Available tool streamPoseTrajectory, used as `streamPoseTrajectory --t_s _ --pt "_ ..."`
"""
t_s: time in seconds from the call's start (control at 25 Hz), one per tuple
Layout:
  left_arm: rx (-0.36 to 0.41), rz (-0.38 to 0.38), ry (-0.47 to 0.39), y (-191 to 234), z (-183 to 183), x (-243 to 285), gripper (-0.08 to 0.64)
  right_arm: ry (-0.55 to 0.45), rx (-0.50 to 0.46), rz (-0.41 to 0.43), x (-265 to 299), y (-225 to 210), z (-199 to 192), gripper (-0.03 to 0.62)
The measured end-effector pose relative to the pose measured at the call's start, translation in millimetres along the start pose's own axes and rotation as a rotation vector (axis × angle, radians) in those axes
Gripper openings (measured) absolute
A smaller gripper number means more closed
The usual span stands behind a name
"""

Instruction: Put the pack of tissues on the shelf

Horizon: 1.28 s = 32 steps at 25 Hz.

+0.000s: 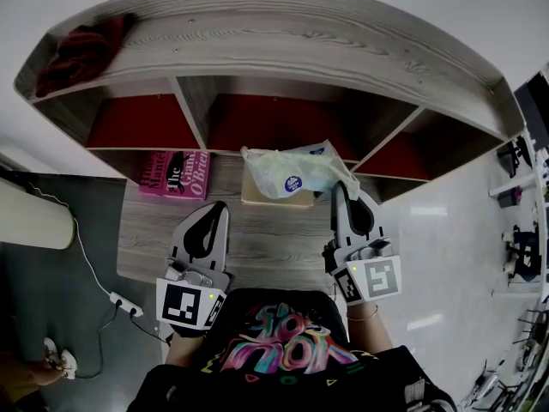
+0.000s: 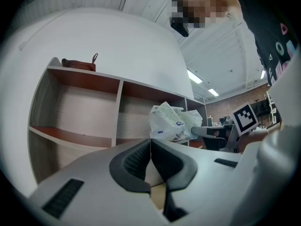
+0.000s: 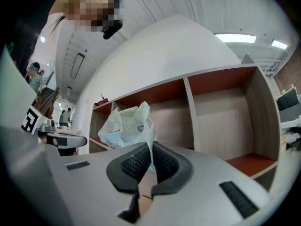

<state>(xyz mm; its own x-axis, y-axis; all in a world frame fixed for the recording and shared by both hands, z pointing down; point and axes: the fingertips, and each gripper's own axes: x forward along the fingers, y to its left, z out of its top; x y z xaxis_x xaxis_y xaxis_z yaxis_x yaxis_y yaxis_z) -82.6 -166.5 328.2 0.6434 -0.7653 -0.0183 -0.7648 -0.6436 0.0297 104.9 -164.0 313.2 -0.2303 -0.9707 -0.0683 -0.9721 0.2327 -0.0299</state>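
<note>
Above the back edge of the counter [image 1: 257,247], the crinkly white plastic pack of tissues [image 1: 287,172] stretched leftward from the right claw [image 1: 341,189], which was clamped on its wrapper, facing the middle bay of the grey wooden shelf [image 1: 283,54]. The left claw [image 1: 214,211] was closed and empty.

The left gripper [image 1: 218,208] and right gripper [image 1: 340,189] are pale grey with black bumpy jaws. Behind the jaws sit black-and-white marker cubes [image 1: 190,305]. The black shirt [image 1: 274,350] has pink swirls.

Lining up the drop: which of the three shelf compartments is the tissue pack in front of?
The middle compartment, between the two dividers. The pack of tissues, pinched in the right gripper, is in front of its opening.
</note>
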Motion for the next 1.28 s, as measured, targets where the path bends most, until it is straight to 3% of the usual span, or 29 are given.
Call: streamPoseTrajectory --t_s 1.28 --pt "-0.06 -0.015 0.04 7 -24 12 0.025 -0.032 -0.015 -0.086 59 -16 6 0.017"
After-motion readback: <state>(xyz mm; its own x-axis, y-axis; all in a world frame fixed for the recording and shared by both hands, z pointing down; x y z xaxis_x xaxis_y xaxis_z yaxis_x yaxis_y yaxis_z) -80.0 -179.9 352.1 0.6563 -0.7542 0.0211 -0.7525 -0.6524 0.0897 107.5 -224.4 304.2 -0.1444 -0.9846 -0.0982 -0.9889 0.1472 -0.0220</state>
